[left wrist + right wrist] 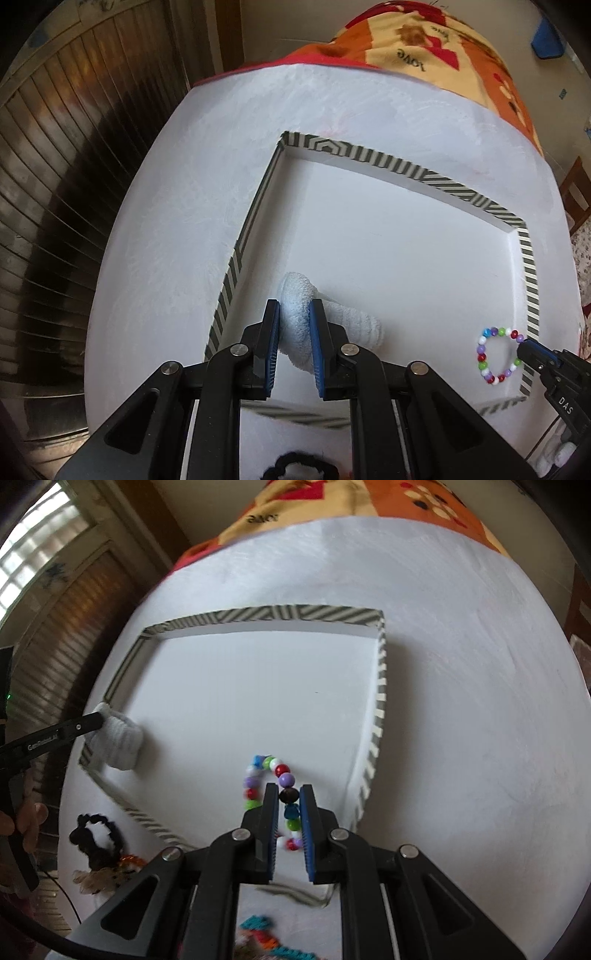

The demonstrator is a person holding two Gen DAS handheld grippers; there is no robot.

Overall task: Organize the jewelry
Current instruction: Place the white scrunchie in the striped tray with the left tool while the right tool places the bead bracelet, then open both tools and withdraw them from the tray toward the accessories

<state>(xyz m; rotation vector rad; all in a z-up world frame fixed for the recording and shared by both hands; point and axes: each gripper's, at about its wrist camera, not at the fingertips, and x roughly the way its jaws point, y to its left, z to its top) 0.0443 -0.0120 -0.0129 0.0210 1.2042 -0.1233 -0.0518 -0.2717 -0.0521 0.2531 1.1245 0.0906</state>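
Both jaws stand narrow: the left gripper (294, 314) pinches a soft white scrunchie (314, 328) in the striped tray's (388, 158) near-left corner, the right gripper (289, 797) a bead bracelet (269, 775) by its right wall. Beads look light, hard and slippery, so hold across the string between two.

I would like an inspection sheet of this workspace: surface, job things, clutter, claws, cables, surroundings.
Surface: white table.
Job's things: tray with striped rim; white fluffy scrunchie at its left side, bead bracelet at its right side.
Clutter: black scrunchie, gauzy hair piece, teal and orange beadwork outside the tray.
Claws: left claw shut on the white fluffy scrunchie; right claw shut on the bead bracelet.
Cables: black cable at table edge.
Surroundings: patterned blanket, wooden shutter.
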